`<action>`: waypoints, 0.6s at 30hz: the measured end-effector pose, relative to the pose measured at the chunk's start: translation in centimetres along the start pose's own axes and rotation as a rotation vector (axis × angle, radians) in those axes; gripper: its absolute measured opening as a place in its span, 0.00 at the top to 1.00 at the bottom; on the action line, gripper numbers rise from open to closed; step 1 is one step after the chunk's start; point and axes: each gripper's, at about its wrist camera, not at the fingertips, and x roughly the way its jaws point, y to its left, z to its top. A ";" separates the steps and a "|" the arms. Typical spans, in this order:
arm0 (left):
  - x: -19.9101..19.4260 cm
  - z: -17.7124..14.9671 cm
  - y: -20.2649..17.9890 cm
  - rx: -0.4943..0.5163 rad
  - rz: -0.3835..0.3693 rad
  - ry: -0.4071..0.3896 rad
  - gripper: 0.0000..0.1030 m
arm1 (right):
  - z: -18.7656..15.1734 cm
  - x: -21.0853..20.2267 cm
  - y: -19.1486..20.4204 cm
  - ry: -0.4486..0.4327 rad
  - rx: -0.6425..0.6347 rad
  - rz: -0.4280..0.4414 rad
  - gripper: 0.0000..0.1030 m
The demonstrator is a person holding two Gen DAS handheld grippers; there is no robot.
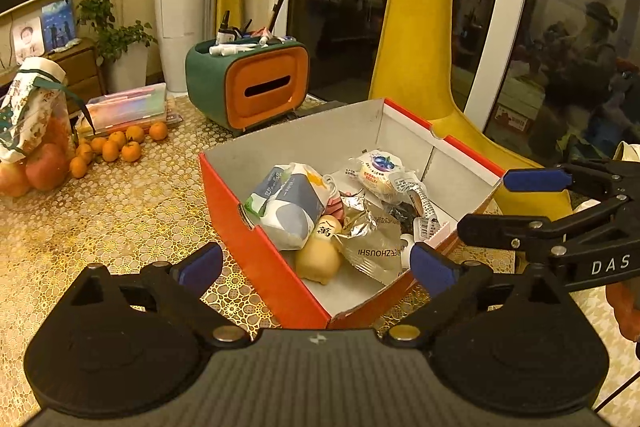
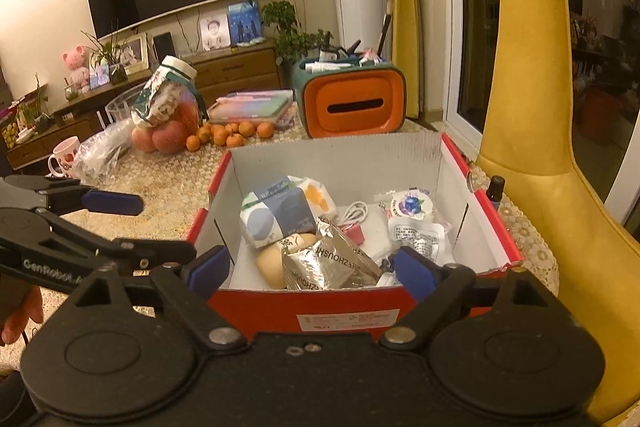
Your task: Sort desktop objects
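Ahead of both jaw pairs: red box on table, open top, serving as collection bin. Inside, beyond spread jaws: tissue pack, silver foil packet, yellow squishy toy, blueberry cup. Left gripper wide open, empty, near box's corner. Right gripper likewise parted, empty, at box's labelled wall; likely poised to reach in.
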 end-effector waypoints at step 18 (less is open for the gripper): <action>-3.2 -2.7 -0.4 -0.005 0.087 -0.056 0.02 | -1.8 -2.5 1.1 -0.057 -0.008 -0.044 0.10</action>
